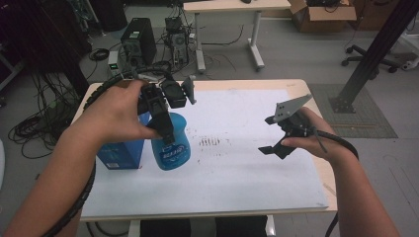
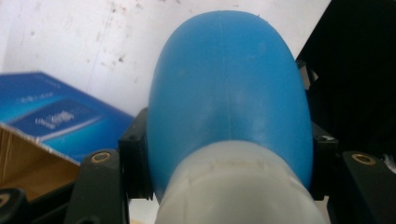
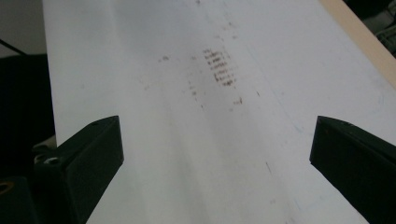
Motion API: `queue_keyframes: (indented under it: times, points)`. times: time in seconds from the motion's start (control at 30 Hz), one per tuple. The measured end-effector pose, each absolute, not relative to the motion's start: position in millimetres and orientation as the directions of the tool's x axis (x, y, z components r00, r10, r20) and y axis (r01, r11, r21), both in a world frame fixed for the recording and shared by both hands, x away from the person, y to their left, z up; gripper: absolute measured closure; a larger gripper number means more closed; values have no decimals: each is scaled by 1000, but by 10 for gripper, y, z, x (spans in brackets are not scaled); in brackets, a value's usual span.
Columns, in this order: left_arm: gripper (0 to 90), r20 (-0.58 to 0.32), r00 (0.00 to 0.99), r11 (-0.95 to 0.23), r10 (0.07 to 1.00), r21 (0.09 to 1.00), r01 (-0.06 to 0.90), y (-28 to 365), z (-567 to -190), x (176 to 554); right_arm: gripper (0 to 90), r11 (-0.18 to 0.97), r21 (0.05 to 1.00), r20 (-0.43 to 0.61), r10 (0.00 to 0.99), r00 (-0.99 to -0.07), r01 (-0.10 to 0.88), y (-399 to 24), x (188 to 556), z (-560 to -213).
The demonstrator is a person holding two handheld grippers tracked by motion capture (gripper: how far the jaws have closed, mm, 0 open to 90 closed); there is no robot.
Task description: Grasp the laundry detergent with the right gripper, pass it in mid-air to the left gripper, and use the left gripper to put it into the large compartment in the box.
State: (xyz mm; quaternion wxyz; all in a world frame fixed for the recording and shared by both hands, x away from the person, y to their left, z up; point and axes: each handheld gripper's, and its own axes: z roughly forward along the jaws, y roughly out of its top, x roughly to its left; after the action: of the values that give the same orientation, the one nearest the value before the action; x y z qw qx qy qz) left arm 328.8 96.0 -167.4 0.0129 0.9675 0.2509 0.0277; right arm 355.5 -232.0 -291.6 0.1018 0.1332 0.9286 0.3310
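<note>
Gripping a rounded blue plastic spray bottle [image 1: 171, 143], the left gripper [image 1: 165, 129] pinches its body.
Right gripper [image 1: 276, 143], well right of the bottle, stands spread, holding nothing; the bottle's nozzle is hidden.

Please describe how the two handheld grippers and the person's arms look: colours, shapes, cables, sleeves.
Both the left gripper and the right gripper are black, with two blocky jaws. The right one carries a grey three-cornered plate. A black ribbed cable trails from each. The forearms are bare; no sleeves show.

Both forearms are bare. Each black tool [image 1: 274, 140] carries a grey three-cornered plate and a ribbed black cable.
</note>
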Motion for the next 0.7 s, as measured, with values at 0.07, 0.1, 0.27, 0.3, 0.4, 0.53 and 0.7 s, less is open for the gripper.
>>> queue_keyframes:
  times: [0.07, 0.1, 0.27, 0.3, 0.4, 0.53, 0.7]
  points:
    - [379, 42, 853, -854, 520, 46, 519, 999, -1625, 3311, 32, 753, 631, -104, 317, -943, 184, -2335, 3557, -2908]
    - [379, 36, 840, -840, 542, 52, 540, 1019, -1598, 3324, 35, 765, 617, -108, 317, -942, 187, -2350, 3558, -2897]
    - [379, 10, 775, -773, 631, 78, 629, 1117, -1463, 3376, 36, 792, 573, -109, 331, -937, 213, -2413, 3572, -2869]
    - [379, 7, 765, -763, 644, 83, 641, 1133, -1439, 3382, 36, 799, 560, -110, 336, -935, 221, -2439, 3585, -2871]
    - [379, 6, 734, -731, 679, 96, 676, 1181, -1355, 3404, 37, 808, 545, -112, 337, -935, 226, -2457, 3596, -2876]
    - [379, 19, 692, -690, 722, 106, 716, 1232, -1257, 3422, 36, 819, 521, -112, 344, -932, 240, -2478, 3609, -2894]
    - [379, 10, 619, -615, 785, 130, 778, 1340, -1133, 3464, 37, 820, 517, -112, 348, -931, 244, -2496, 3609, -2906]
